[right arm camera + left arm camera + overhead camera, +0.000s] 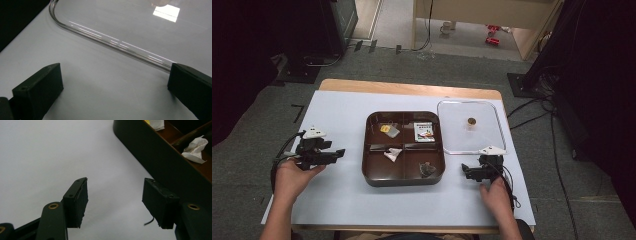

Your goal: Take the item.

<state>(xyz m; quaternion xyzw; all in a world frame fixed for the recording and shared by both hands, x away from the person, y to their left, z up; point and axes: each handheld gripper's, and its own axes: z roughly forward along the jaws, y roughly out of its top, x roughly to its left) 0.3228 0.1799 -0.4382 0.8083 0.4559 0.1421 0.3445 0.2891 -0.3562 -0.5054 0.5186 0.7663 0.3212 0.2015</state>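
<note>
A dark brown square plastic tray with four compartments sat in the middle of the pale blue-white surface. Its far left compartment held a small yellow-and-clear packet, its far right one a white printed sachet. A crumpled white paper wrapper lay in the near left compartment, close to the centre divider, and a small dark crumpled piece lay in the near right one. A clear, rounded-square plastic lid with a small brown knob lay flat just to the right of the tray.

The left gripper was held left of the tray, a little apart from its wall, pointing toward it. In the left gripper view its fingers stood wide with bare surface between them.

The right gripper was near the lid's near corner, beside the tray. In the right gripper view its fingers stood wide and empty, low over the surface, with the lid's curved rim just ahead.
</note>
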